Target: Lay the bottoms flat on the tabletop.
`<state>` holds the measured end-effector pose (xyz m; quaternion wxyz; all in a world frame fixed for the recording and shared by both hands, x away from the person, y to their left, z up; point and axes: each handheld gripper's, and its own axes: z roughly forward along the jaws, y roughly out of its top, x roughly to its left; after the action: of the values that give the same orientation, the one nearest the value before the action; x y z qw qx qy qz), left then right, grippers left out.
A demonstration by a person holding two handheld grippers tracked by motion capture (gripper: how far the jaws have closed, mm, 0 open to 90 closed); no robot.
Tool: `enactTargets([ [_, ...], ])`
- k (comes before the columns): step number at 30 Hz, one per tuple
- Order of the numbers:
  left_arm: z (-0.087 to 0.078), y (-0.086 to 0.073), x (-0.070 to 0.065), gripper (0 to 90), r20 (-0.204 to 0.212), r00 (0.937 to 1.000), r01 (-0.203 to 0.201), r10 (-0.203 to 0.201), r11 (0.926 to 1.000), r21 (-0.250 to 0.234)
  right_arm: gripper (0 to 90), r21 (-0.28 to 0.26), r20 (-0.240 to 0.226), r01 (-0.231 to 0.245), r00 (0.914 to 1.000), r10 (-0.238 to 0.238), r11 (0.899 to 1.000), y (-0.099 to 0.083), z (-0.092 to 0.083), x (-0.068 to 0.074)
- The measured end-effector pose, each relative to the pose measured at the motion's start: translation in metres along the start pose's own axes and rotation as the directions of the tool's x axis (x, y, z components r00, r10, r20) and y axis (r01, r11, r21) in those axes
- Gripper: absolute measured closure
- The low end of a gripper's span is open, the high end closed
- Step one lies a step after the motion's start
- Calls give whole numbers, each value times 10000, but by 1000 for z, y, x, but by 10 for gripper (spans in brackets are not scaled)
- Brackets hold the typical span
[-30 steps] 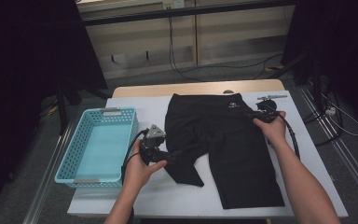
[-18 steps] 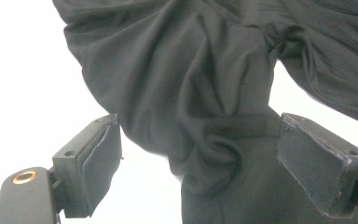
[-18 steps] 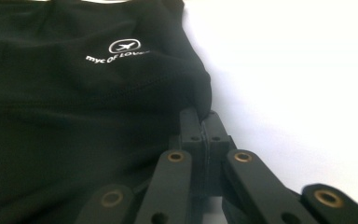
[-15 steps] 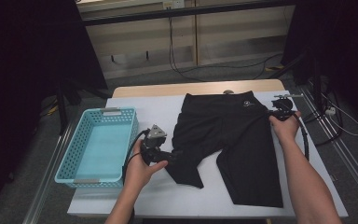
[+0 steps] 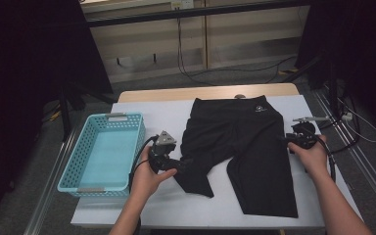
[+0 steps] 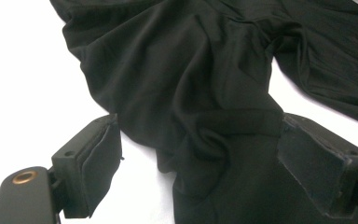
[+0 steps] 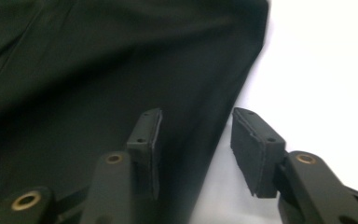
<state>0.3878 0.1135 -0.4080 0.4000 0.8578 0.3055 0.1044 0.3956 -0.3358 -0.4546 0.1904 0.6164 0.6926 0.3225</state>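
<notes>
Black shorts (image 5: 254,147) lie spread on the white table (image 5: 161,112), waistband at the far side. My left gripper (image 5: 186,161) sits at the bunched hem of the left leg. In the left gripper view its jaws (image 6: 198,154) stand wide apart, with folded fabric (image 6: 186,84) lying between them and not squeezed. My right gripper (image 5: 286,139) is at the right edge of the shorts. Its jaws (image 7: 196,149) have just been opening and straddle the fabric edge (image 7: 121,74) without pressing it; one pad is over cloth, the other over bare table.
A light blue plastic basket (image 5: 68,166) stands empty at the table's left side, close to my left hand. A cable trails from the right gripper toward the table's right edge. Bare white table shows in front of the shorts.
The right hand drew the waistband to the right, spreading the shorts flatter, then slid nearer along their right edge and let go. The left gripper stayed put.
</notes>
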Motion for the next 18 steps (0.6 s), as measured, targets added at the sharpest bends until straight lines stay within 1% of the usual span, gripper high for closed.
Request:
enactTargets([
  [1, -1, 1, 0, 143, 71, 10000, -22, 22, 10000, 34, 550, 118, 59, 136, 9999, -137, 9998, -5, -5, 5],
  [2, -1, 1, -1, 143, 87, 10000, 1, 0, 10000, -55, 555, 199, 129, 327, 9994, -330, 9993, -10, -10, 9],
  [3, -1, 2, -1, 143, 76, 10000, -38, 38, 10000, -39, 574, 279, 196, 475, 9987, -481, 9985, -14, -15, 12],
  [4, -1, 2, -2, 141, 151, 9999, 8, -8, 10000, 0, 583, 304, 215, 526, 9983, -533, 9981, -19, -20, 15],
  [6, 0, 2, -3, 138, 173, 9998, -13, 12, 10000, 30, 587, 153, -3, 362, 9993, -362, 9992, -31, -30, 19],
  [7, 2, 2, -5, 138, 224, 9997, 33, -34, 10000, 28, 590, 81, -23, 370, 9993, -370, 9993, -38, -34, 21],
  [8, 2, 3, -5, 138, 279, 9996, -91, 89, 9999, 87, 595, -7, -43, 426, 9991, -426, 9991, -44, -39, 23],
  [9, 3, 3, -6, 138, 328, 9994, -85, 82, 9999, 98, 601, 17, -72, 398, 9992, -398, 9992, -48, -43, 25],
  [11, 3, 4, -7, 138, 286, 9995, -137, 134, 9999, 104, 645, 187, -39, 298, 9996, -297, 9994, -55, -52, 29],
  [12, 3, 4, -7, 138, 242, 9996, -138, 136, 9999, 82, 651, 231, -11, 342, 9994, -342, 9991, -59, -55, 30],
  [14, 3, 5, -7, 137, 244, 9997, -93, 90, 9999, 110, 691, 299, 51, 493, 9988, -495, 9983, -65, -62, 33],
  [16, 3, 4, -6, 131, 158, 9998, -115, 113, 9999, 114, 731, 212, -22, 370, 9993, -370, 9991, -71, -66, 34],
  [18, 3, 4, -5, 131, 191, 9998, -81, 78, 9999, 150, 821, 231, -141, 380, 9992, -376, 9990, -75, -70, 34],
])
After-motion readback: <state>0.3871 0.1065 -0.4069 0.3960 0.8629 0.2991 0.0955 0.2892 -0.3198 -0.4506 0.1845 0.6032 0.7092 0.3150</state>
